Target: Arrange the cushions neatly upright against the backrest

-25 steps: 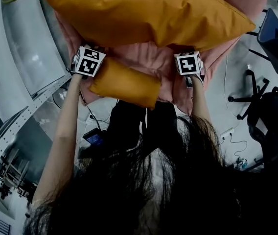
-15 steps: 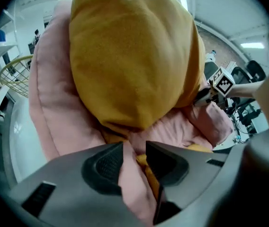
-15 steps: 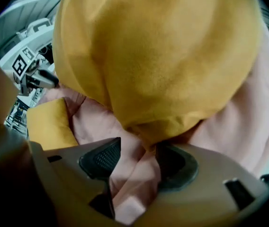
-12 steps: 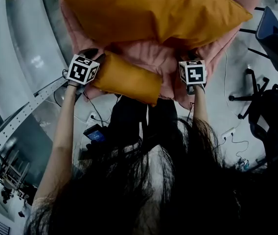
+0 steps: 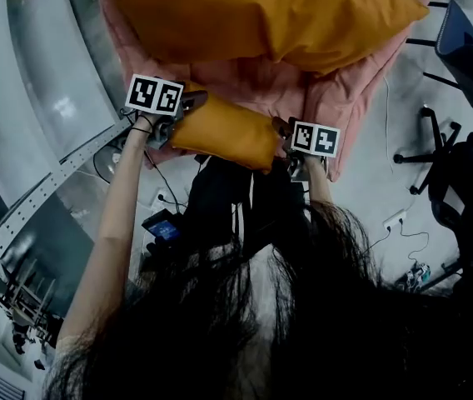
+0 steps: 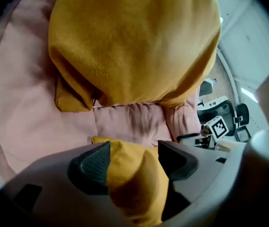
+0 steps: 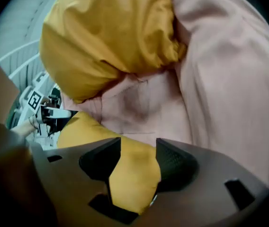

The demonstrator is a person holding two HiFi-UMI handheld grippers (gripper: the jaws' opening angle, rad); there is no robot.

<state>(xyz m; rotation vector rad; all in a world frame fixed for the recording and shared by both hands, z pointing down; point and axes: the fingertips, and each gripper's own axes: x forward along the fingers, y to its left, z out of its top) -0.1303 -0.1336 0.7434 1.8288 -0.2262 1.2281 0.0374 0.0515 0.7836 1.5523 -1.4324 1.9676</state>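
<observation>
A large orange cushion (image 5: 253,15) leans on the back of the pink padded seat (image 5: 261,90). A small orange cushion (image 5: 224,132) lies at the seat's front edge. My left gripper (image 5: 188,107) is at its left end and my right gripper (image 5: 282,132) at its right end. In the left gripper view the small cushion (image 6: 134,178) bulges between the jaws of the left gripper (image 6: 132,157), which have just been opening and stand wide. In the right gripper view the small cushion (image 7: 130,169) fills the gap of the right gripper (image 7: 138,155), whose jaws have also just opened.
Dark office chairs (image 5: 470,198) stand on the floor at the right. A pale metal rail (image 5: 53,182) runs along the left. Cables and a power strip (image 5: 395,221) lie on the floor, and a small dark device (image 5: 163,227) lies below the seat. Dark hair fills the lower head view.
Both grippers have let go of the large cushion's lower edge and moved to the ends of the small cushion, rolling as they went. The large cushion stays leaning on the seat back.
</observation>
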